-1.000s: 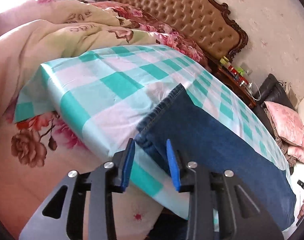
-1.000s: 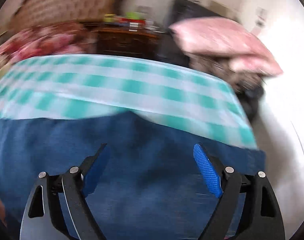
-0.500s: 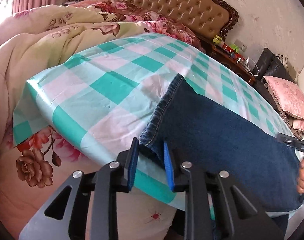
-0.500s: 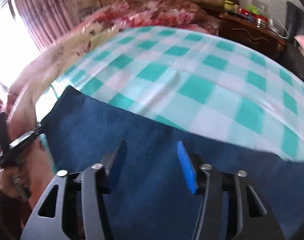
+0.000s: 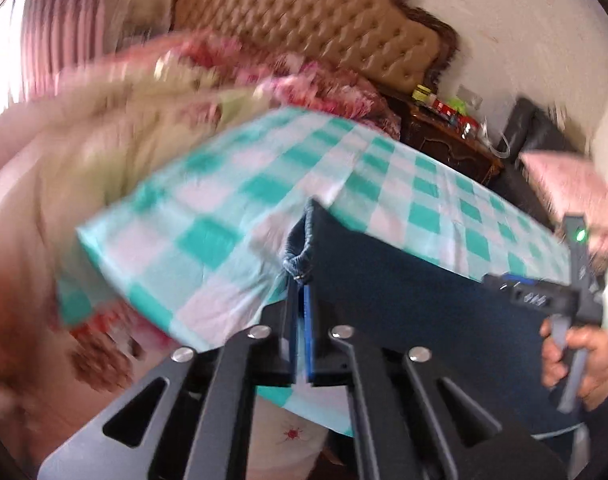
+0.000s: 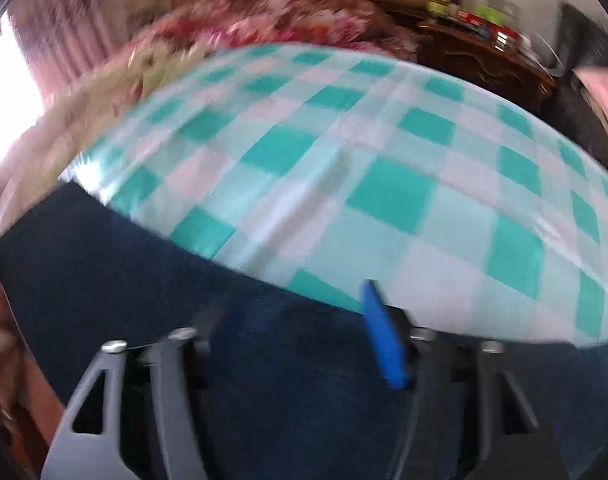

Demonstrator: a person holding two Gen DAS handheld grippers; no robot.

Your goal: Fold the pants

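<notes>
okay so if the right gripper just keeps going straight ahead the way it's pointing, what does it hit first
Most likely the jeans: dark denim fills the space between the open right gripper fingers. Beyond their edge lies the teal checked cloth. Blur makes depth uncertain.

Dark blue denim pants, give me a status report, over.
Left claw shut on dark blue denim pants at the hem. Right claw open over them. Pants on teal checked cloth. Nothing blocking.

Pants (image 5: 415,300): dark blue denim, matt, woven grain, stitched hem. Checked cloth (image 6: 383,184) over surface: thin cotton-like fabric, teal and white, faint sheen, soft creases. Left tongs (image 5: 302,320): matt black plastic, bright metal rivets, blue textured pads. Headboard (image 5: 323,28): tufted tan upholstery, carved dark wood frame. Nightstand (image 5: 443,140): glossy dark wood.
</notes>
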